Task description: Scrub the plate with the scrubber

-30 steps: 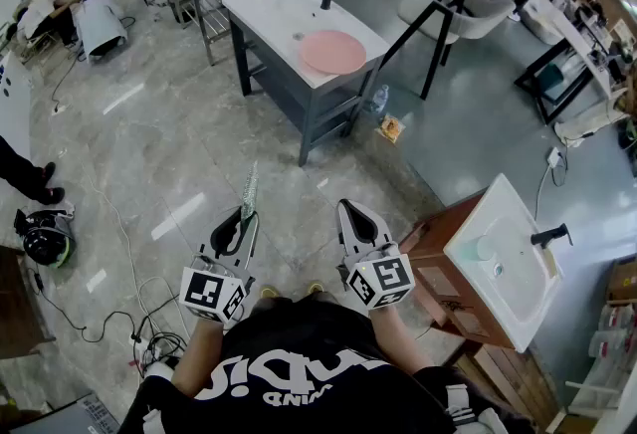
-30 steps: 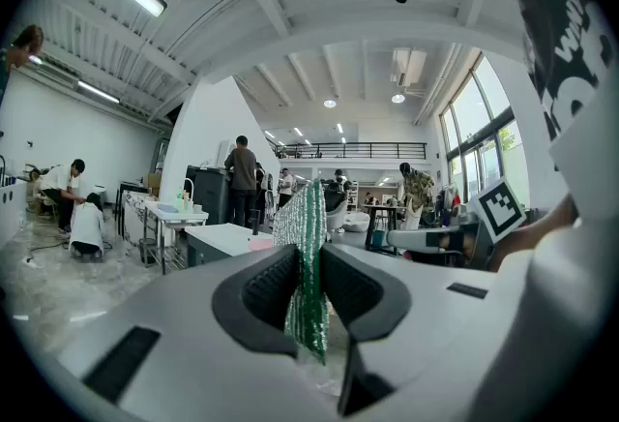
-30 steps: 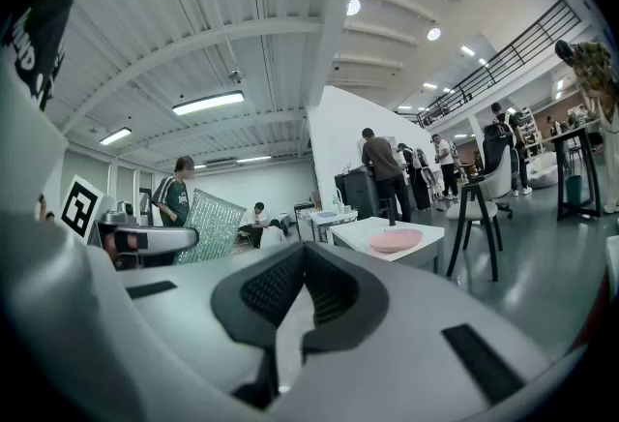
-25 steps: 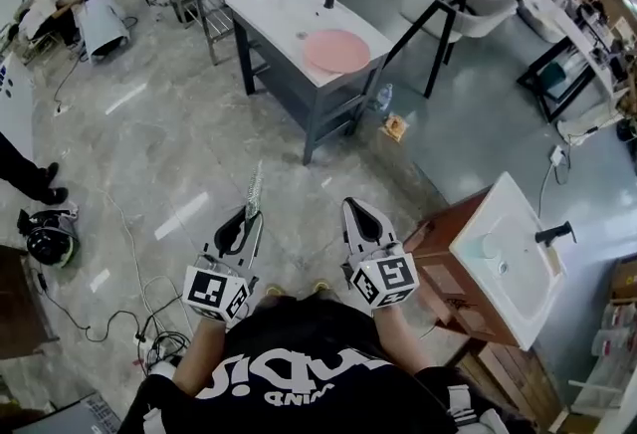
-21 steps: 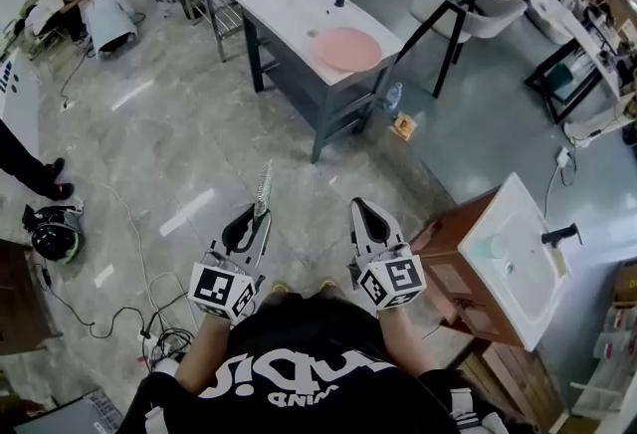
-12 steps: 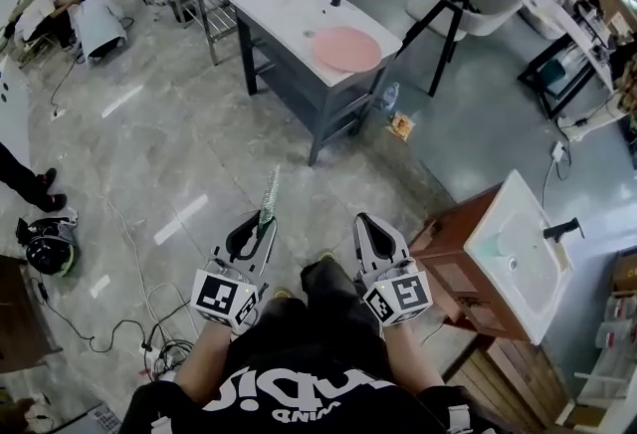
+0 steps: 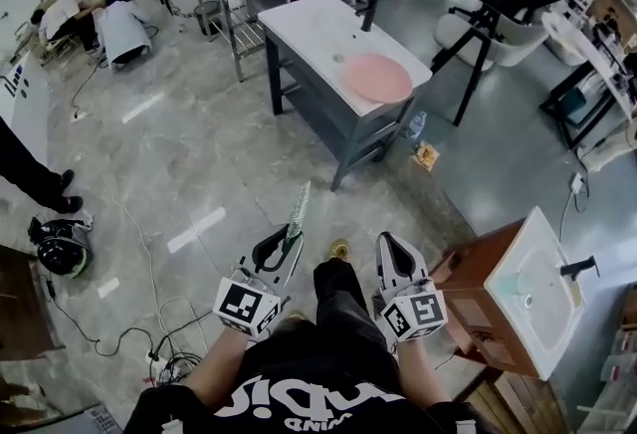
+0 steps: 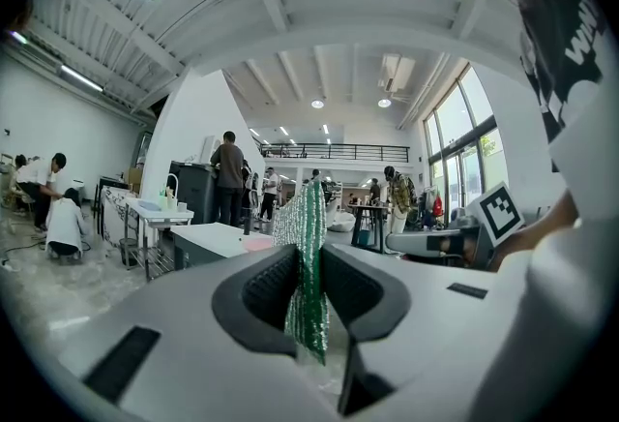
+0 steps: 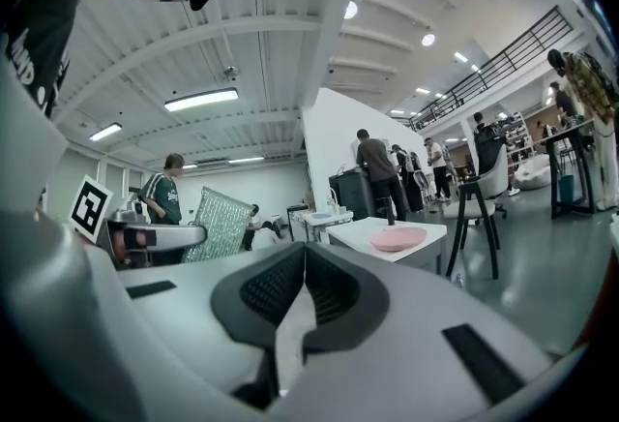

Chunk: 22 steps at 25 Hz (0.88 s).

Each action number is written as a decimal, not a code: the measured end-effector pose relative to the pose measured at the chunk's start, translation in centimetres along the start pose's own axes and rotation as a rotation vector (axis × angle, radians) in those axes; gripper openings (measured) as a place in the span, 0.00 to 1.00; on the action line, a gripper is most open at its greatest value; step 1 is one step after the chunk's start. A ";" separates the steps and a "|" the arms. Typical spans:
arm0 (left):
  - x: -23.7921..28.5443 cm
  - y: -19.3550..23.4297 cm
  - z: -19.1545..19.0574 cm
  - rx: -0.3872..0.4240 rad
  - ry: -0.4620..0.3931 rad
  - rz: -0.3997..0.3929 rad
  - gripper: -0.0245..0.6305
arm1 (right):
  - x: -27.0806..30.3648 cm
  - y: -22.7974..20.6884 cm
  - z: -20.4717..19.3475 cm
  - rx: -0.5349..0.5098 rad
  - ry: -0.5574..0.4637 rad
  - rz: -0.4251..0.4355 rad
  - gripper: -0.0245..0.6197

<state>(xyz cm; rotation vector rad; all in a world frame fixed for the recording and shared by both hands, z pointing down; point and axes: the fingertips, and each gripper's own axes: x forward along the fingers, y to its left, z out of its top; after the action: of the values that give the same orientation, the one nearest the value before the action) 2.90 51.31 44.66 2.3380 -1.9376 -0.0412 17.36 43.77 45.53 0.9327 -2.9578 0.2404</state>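
Scrubber (image 8: pixel 309 217) clamped upright in left hand-held gripper (image 7: pixel 287 243).

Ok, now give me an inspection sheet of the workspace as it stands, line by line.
Surface: white sink table, some way ahead of the person.
Job's things: pink plate on that table; green scrubber held, away from it.
Clutter: bottle and packet on floor by the table; helmet at left.
Grippers: left gripper shut on the scrubber; right gripper shut, empty.
Cables: loose cables on floor at left.
Surroundings: wooden sink cabinet at right; people crouching far left.
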 end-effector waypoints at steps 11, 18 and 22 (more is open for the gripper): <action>5.2 4.8 0.7 0.001 -0.007 0.007 0.17 | 7.2 -2.7 1.1 0.004 -0.031 0.016 0.07; 10.2 7.8 1.5 -0.002 0.010 0.003 0.17 | 11.9 -6.0 2.5 -0.002 -0.026 0.009 0.07; 13.3 9.2 2.5 0.002 0.011 0.002 0.17 | 14.6 -8.4 3.4 0.007 -0.022 0.010 0.07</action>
<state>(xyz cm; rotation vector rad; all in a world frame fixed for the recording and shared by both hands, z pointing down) -3.87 36.40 43.66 2.3322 -1.9355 -0.0259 10.23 28.18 44.45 0.9270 -2.9840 0.2431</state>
